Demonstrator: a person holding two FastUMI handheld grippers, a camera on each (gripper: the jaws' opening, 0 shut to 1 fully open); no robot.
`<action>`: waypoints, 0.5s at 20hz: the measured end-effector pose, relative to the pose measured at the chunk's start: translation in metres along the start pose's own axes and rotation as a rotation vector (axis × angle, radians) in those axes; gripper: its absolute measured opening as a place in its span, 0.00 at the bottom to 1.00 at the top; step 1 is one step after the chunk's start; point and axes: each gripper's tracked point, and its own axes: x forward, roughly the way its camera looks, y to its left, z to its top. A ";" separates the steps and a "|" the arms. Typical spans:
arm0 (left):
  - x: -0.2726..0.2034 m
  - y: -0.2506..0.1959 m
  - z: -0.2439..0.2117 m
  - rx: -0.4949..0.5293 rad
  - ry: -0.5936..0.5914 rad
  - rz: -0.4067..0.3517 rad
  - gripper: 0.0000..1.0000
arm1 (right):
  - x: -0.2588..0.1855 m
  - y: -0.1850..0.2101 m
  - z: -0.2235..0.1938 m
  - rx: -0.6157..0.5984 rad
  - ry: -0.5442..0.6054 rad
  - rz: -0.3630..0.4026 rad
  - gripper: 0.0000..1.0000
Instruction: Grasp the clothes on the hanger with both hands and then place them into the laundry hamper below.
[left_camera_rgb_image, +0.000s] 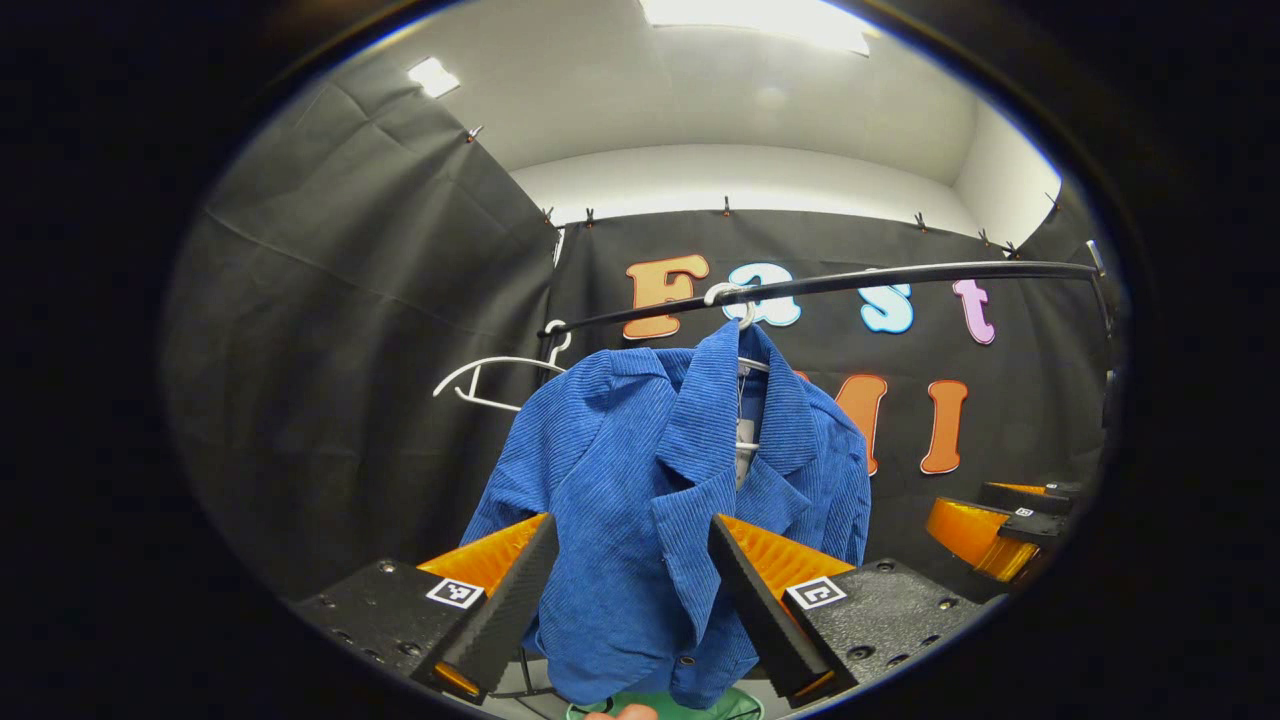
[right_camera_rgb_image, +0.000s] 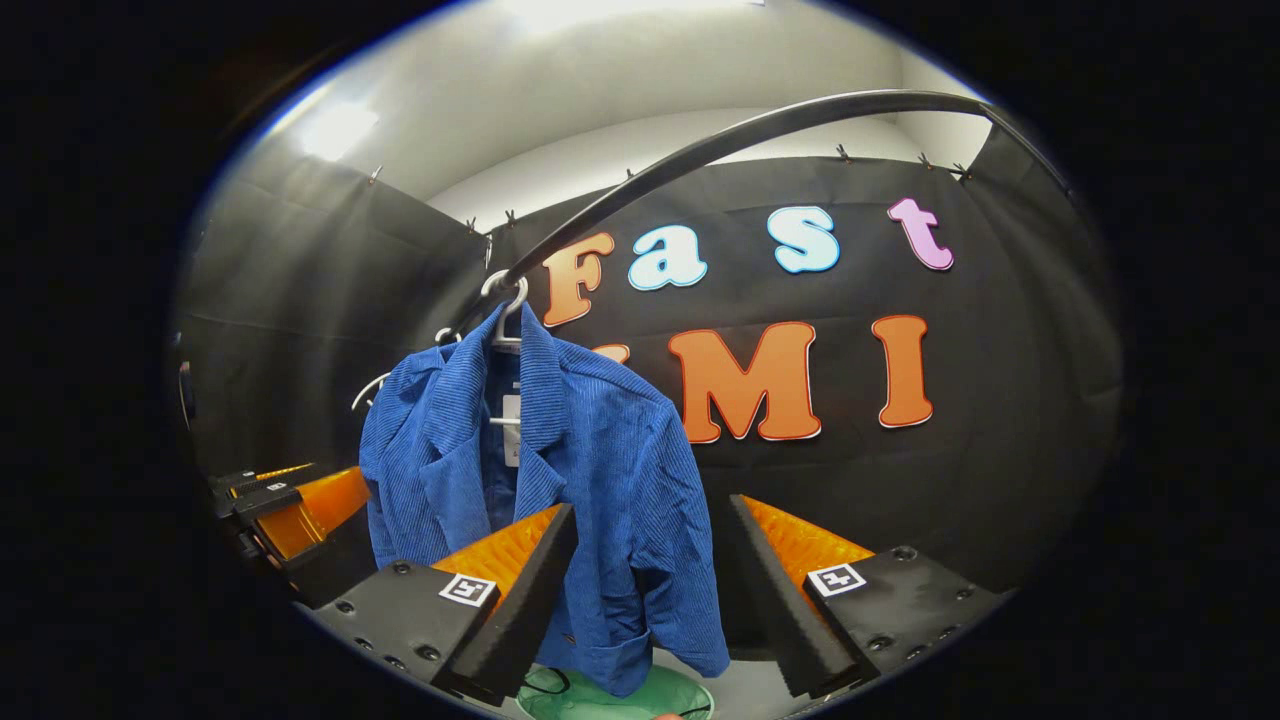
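Blue ribbed corduroy jacket (left_camera_rgb_image: 660, 480) hangs on a white plastic hanger (left_camera_rgb_image: 728, 300) from a dark metal rail (left_camera_rgb_image: 900, 275) that crosses the upper middle of the left gripper view. A second, bare white hanger (left_camera_rgb_image: 490, 375) hangs just to its left on the same rail. A small white tag shows inside the collar, too small to read.

At the bottom of that view the left gripper (left_camera_rgb_image: 630, 590) stands with its fingers spread wide; the jacket's front shows between them, and I cannot tell whether it is touched. Each finger mount carries a small square black-and-white marker.

In the right gripper view the right gripper (right_camera_rgb_image: 650, 590) is likewise spread apart at the bottom, the jacket's sleeve and hem showing between the fingers. The rim of a green laundry hamper (right_camera_rgb_image: 680, 695) peeks out at bottom centre, below the jacket. The left gripper also shows at the left edge.
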 end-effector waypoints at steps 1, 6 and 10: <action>0.001 -0.001 -0.001 0.001 0.000 0.000 0.92 | 0.000 0.000 0.000 -0.001 0.000 -0.001 0.89; 0.004 -0.004 -0.004 0.003 0.010 -0.010 0.92 | -0.001 -0.001 -0.001 0.006 0.004 -0.017 0.98; 0.006 -0.004 -0.003 0.007 0.008 -0.011 0.98 | 0.000 -0.001 -0.005 0.013 0.016 -0.036 0.98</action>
